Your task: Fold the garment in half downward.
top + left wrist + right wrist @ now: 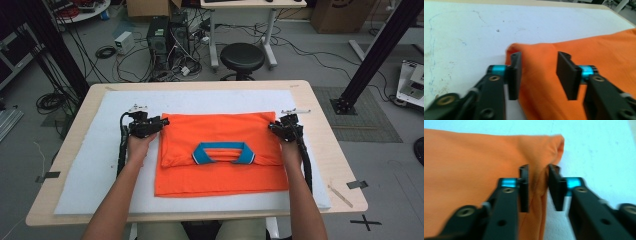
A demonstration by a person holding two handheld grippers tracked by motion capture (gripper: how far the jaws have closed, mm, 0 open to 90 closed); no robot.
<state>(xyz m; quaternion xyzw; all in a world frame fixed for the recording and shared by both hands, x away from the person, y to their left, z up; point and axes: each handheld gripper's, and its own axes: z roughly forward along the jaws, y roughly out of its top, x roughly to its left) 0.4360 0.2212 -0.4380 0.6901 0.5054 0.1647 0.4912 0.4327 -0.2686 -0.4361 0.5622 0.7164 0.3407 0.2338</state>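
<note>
**Orange polo shirt folded, both grippers letting go**

Orange polo shirt (220, 150) lies folded mid-table on the white foam pad (80, 170), blue collar (223, 152) up. Left gripper (162, 121) stands wide over the far-left corner; right gripper (272, 126) stands narrowly parted around the far-right edge, not pinching. A jaw catching cloth on withdrawal could undo the fold. Behind: stool (242, 57), cables, computers.

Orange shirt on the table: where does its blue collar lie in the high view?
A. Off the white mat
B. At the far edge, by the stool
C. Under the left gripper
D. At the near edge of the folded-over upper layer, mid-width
D: the blue collar lies mid-width on the orange shirt, at the near edge of its folded-over layer.
</note>
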